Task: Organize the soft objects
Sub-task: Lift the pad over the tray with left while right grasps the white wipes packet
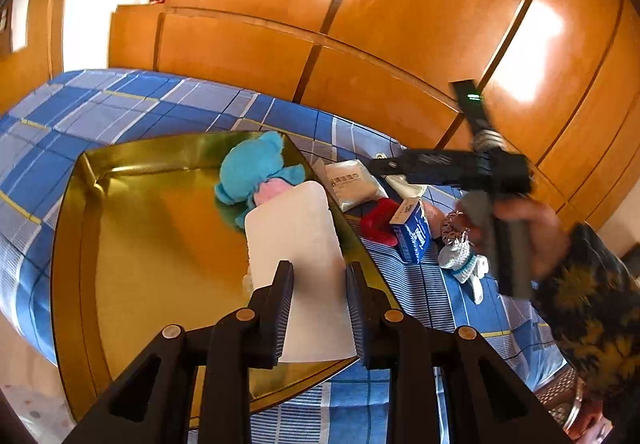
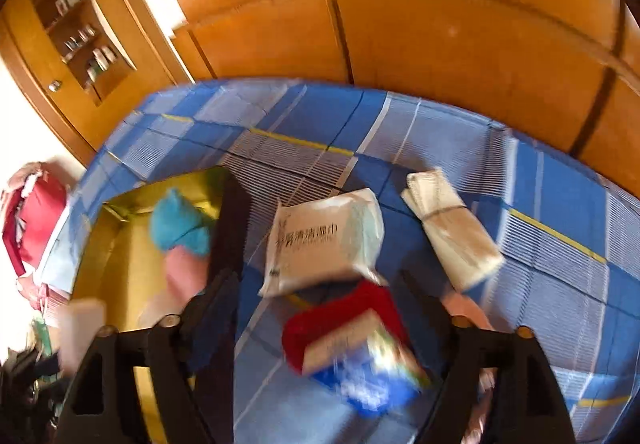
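Left wrist view: left tool [image 1: 319, 276] has its jaws drawn in on a white foam-like block [image 1: 298, 240], one pad on each long side, the block held above the tray.
Held block: pale, rectangular with rounded corners, its far end reaching toward the plush toy.
Gold tray [image 1: 132, 219]: shiny, raised rim, lying on the bed; most of its floor is bare.
Tray contents: a turquoise plush toy [image 1: 256, 171] with a pink part sits at the far right corner, against the rim.
Bed [image 1: 100, 111]: blue checked sheet with yellow lines; wooden wardrobe panels [image 1: 400, 3] rise behind it.
Outside the tray, on the sheet: white wipes pack [image 1: 352, 183] just beside the tray's right rim, then a red soft item [image 1: 378, 222], a blue and white carton [image 1: 414, 234] touching it, and knitted white pieces [image 1: 462, 258] further right.
Right wrist view: right tool [image 2: 320, 284] stands with its fingers spread wide and nothing pressed between them, above the red soft item and the carton; the view is blurred.
Right hand [image 1: 532, 228]: grips the right tool's handle, patterned sleeve [image 1: 592, 308] behind it.
Other item on sheet: folded white cloth [image 2: 452, 228], right of the wipes pack, apart from it.
Side cabinet [image 2: 80, 39]: wooden, with small bottles on its shelves.
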Available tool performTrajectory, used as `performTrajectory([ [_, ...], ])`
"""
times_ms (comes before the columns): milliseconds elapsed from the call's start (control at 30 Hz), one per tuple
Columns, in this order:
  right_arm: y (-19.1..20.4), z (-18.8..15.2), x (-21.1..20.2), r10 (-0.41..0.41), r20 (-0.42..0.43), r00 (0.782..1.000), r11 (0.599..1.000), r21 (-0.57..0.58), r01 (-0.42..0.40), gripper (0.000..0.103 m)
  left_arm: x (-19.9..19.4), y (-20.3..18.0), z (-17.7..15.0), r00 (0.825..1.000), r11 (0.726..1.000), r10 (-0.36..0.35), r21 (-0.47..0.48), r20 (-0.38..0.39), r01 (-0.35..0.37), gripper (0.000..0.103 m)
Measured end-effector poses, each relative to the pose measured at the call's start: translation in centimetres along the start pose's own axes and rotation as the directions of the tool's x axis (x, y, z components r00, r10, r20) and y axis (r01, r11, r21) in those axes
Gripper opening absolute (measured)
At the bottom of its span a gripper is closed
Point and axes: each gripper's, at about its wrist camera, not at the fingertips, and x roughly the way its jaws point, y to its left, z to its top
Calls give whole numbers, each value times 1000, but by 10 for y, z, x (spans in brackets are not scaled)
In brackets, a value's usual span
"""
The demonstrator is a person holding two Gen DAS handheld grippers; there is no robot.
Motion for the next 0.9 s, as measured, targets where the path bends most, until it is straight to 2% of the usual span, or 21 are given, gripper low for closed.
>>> performTrajectory([
  [200, -18, 34, 62, -56, -117, 992, 987, 140, 72, 85, 3, 19, -3, 1000, 998, -23, -60, -6, 23, 27],
  [333, -21, 46, 90, -73, -171, 983, 980, 173, 103, 86, 6, 24, -5, 999, 996, -41, -76, -12, 40, 27],
  [433, -9, 43, 107, -47, -214, 976, 987, 140, 78, 92, 6, 25, -6, 999, 995, -50, -82, -10, 49, 27],
  [500, 6, 39, 109, -78, -210, 975, 995, 51, 90, 91, 6, 26, -6, 999, 995, -51, -88, -11, 50, 27],
  [533, 14, 35, 111, -96, -213, 972, 995, -11, 96, 87, 6, 26, -6, 999, 995, -51, -90, -10, 50, 27],
  [567, 23, 30, 112, -132, -216, 967, 990, -79, 118, 77, 6, 26, -6, 999, 995, -51, -90, -10, 49, 27],
  [633, 27, 27, 108, -124, -208, 970, 989, -106, 104, 67, 6, 25, -7, 999, 995, -47, -90, -10, 46, 27],
  [700, 30, 23, 102, -125, -189, 974, 986, -130, 101, 48, 5, 24, -7, 999, 995, -45, -88, -7, 44, 27],
  [733, 29, 24, 99, -109, -182, 977, 989, -123, 87, 36, 4, 23, -8, 999, 996, -41, -84, -4, 40, 27],
  [800, 26, 25, 87, -81, -147, 986, 993, -92, 68, 29, 4, 21, -8, 999, 996, -36, -79, -3, 35, 27],
  [900, 26, 22, 73, -103, -115, 988, 990, -108, 91, 25, 2, 19, -10, 1000, 997, -29, -74, 1, 29, 27],
])
